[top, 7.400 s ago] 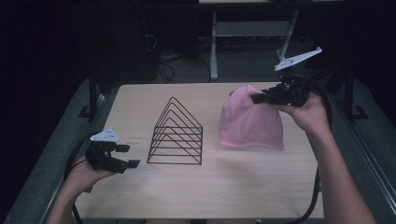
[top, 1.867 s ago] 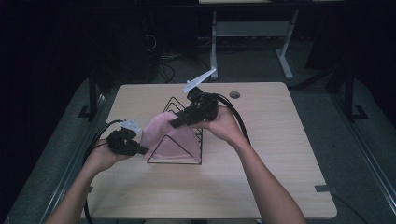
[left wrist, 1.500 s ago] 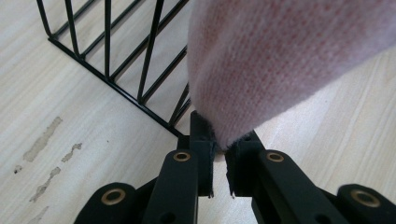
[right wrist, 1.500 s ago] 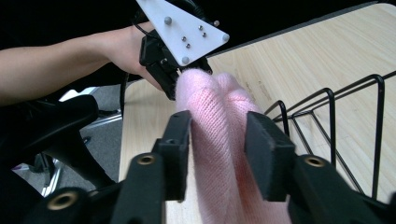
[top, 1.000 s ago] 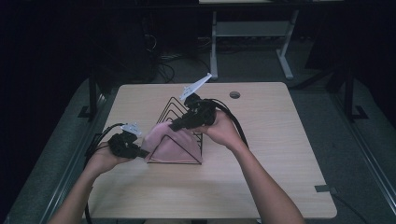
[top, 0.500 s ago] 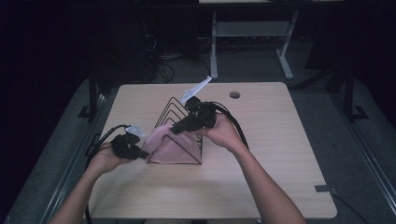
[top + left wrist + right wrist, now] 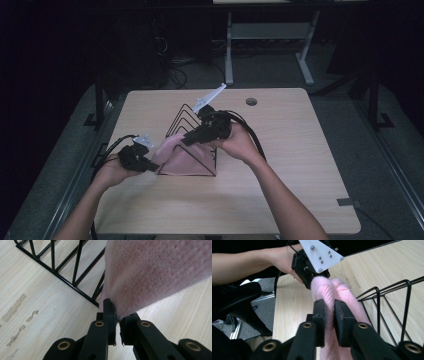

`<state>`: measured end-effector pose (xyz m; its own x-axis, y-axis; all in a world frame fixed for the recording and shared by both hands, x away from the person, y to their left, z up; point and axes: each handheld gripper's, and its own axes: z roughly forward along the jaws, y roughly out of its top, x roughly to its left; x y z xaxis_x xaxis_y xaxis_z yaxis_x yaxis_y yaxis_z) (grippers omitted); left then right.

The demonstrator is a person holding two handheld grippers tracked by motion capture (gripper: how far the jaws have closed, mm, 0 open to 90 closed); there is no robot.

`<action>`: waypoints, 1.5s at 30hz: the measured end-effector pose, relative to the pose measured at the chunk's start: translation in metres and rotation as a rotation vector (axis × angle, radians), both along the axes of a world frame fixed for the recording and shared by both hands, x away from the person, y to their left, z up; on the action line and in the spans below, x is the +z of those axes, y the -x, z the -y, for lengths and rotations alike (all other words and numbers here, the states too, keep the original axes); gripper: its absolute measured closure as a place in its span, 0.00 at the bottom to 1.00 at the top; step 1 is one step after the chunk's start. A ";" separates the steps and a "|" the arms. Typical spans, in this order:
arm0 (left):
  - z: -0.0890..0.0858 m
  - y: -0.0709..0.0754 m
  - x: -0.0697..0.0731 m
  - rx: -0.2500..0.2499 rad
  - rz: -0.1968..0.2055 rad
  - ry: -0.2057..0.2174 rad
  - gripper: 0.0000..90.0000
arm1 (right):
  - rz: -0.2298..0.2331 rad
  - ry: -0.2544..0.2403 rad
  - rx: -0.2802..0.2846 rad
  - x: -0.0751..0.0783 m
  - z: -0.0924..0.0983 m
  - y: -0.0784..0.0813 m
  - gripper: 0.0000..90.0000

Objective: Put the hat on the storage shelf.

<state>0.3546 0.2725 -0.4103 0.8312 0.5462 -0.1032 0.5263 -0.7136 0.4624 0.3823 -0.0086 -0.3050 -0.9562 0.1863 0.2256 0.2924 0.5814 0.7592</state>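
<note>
The pink cloth point(image 7: 176, 157) is draped over the near end of the wire rack point(image 7: 192, 142) on the table point(image 7: 300, 150), and both tongs are clenched on it. The left tongs point(image 7: 117, 321) pinch its lower corner just beside the rack's base rail; the right tongs point(image 7: 329, 315) grip a bunched fold near the top — in the right gripper view the knit bulges up between the jaws, with the left tongs at the far end of the same fold.

The step in hand looks like spreading the cloth over the rack. Next, I judge, the two tongs should draw apart and down so the fabric lies flat on both slopes — then let go, the left first, without dragging the light rack along.
</note>
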 end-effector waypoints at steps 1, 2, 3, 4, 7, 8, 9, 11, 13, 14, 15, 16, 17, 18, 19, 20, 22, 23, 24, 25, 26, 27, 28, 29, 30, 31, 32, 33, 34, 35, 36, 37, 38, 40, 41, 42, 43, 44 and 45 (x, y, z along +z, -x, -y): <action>0.000 0.000 0.000 0.000 0.000 0.000 0.94 | 0.000 0.000 0.000 0.000 0.000 0.000 0.86; 0.000 0.001 0.000 -0.001 0.001 0.001 0.94 | -0.009 0.000 -0.005 0.000 0.001 0.001 0.85; -0.001 0.002 0.001 -0.002 0.002 0.001 0.93 | -0.011 -0.002 -0.006 0.000 0.002 0.001 0.83; -0.001 0.002 0.002 -0.005 0.006 0.001 0.90 | -0.009 -0.013 -0.012 0.000 0.004 0.001 0.77; -0.004 0.003 0.004 -0.011 0.010 0.006 0.80 | -0.017 -0.038 -0.025 0.000 0.009 0.001 0.71; -0.004 0.003 0.004 -0.011 0.010 0.006 0.78 | -0.028 -0.039 -0.027 0.000 0.011 0.001 0.69; -0.005 0.004 0.006 -0.005 0.012 0.015 0.76 | -0.027 -0.039 -0.031 0.000 0.013 0.002 0.67; -0.005 0.005 0.007 -0.006 0.014 0.016 0.75 | -0.024 -0.041 -0.040 -0.001 0.015 0.003 0.65; -0.006 0.007 0.009 -0.009 0.023 0.016 0.70 | -0.030 -0.043 -0.048 -0.001 0.019 0.004 0.61; -0.006 0.008 0.010 -0.014 0.027 0.017 0.70 | -0.019 -0.044 -0.049 -0.001 0.021 0.003 0.59; -0.006 0.009 0.010 -0.009 0.026 0.020 0.68 | -0.026 -0.044 -0.069 -0.001 0.026 0.003 0.56; -0.007 0.010 0.012 -0.015 0.034 0.012 0.67 | -0.030 -0.050 -0.074 -0.001 0.029 0.003 0.55; -0.007 0.010 0.012 -0.015 0.034 0.012 0.67 | -0.030 -0.050 -0.074 -0.001 0.029 0.003 0.55; -0.008 0.011 0.013 -0.005 0.041 0.022 0.67 | -0.042 -0.057 -0.091 -0.001 0.035 0.002 0.53; -0.008 0.011 0.013 -0.005 0.041 0.022 0.65 | -0.048 -0.064 -0.095 -0.001 0.038 0.001 0.52; -0.008 0.012 0.013 0.000 0.042 0.027 0.65 | -0.048 -0.064 -0.095 -0.001 0.038 0.001 0.52; -0.010 0.011 0.015 -0.001 0.044 0.029 0.63 | -0.058 -0.062 -0.124 -0.003 0.047 0.000 0.49; -0.010 0.011 0.015 0.003 0.042 0.031 0.63 | -0.058 -0.062 -0.124 -0.003 0.047 0.000 0.49; -0.010 0.012 0.015 0.006 0.043 0.035 0.62 | -0.055 -0.059 -0.129 -0.003 0.050 0.000 0.49; -0.010 0.012 0.015 0.004 0.044 0.037 0.62 | -0.061 -0.061 -0.138 -0.005 0.054 0.000 0.49; -0.010 0.012 0.015 0.001 0.044 0.033 0.61 | -0.063 -0.057 -0.154 -0.006 0.059 -0.001 0.48; -0.010 0.012 0.015 0.000 0.043 0.031 0.61 | -0.063 -0.057 -0.154 -0.006 0.059 -0.001 0.48; -0.009 0.012 0.015 0.002 0.042 0.029 0.60 | -0.062 -0.053 -0.158 -0.007 0.062 -0.001 0.47; -0.009 0.013 0.015 0.008 0.043 0.032 0.60 | -0.063 -0.045 -0.168 -0.007 0.065 -0.001 0.47; -0.009 0.013 0.015 0.009 0.046 0.035 0.59 | -0.054 -0.038 -0.179 -0.008 0.069 -0.001 0.46; -0.009 0.014 0.015 0.010 0.045 0.037 0.59 | -0.054 -0.038 -0.179 -0.008 0.069 -0.001 0.46; -0.009 0.014 0.016 0.012 0.046 0.039 0.59 | -0.059 -0.034 -0.187 -0.009 0.072 -0.001 0.46; -0.010 0.014 0.016 0.010 0.048 0.035 0.59 | -0.053 -0.031 -0.194 -0.009 0.075 -0.001 0.45; -0.011 0.014 0.017 0.011 0.047 0.036 0.58 | -0.052 -0.027 -0.203 -0.010 0.078 -0.001 0.44; -0.011 0.014 0.017 0.015 0.047 0.038 0.58 | -0.055 -0.024 -0.214 -0.010 0.081 -0.002 0.44; -0.012 0.015 0.017 0.016 0.046 0.039 0.57 | -0.066 -0.027 -0.230 -0.011 0.088 -0.002 0.44; -0.013 0.014 0.017 0.016 0.042 0.044 0.57 | -0.066 -0.027 -0.230 -0.011 0.088 -0.002 0.44; -0.013 0.015 0.016 0.022 0.036 0.055 0.56 | -0.066 -0.028 -0.236 -0.012 0.091 -0.003 0.44; -0.014 0.015 0.016 0.027 0.035 0.053 0.56 | -0.065 -0.027 -0.248 -0.013 0.096 -0.003 0.44; -0.016 0.015 0.016 0.023 0.034 0.054 0.56 | -0.070 -0.024 -0.253 -0.014 0.098 -0.003 0.43; -0.016 0.015 0.015 0.032 0.034 0.055 0.55 | -0.068 -0.024 -0.257 -0.015 0.100 -0.003 0.43; -0.017 0.015 0.015 0.033 0.034 0.057 0.55 | -0.068 -0.018 -0.260 -0.016 0.103 -0.003 0.43; -0.017 0.015 0.015 0.035 0.034 0.057 0.55 | -0.065 -0.019 -0.265 -0.017 0.104 -0.003 0.42; -0.018 0.016 0.014 0.038 0.033 0.057 0.54 | -0.072 -0.017 -0.275 -0.017 0.106 -0.003 0.42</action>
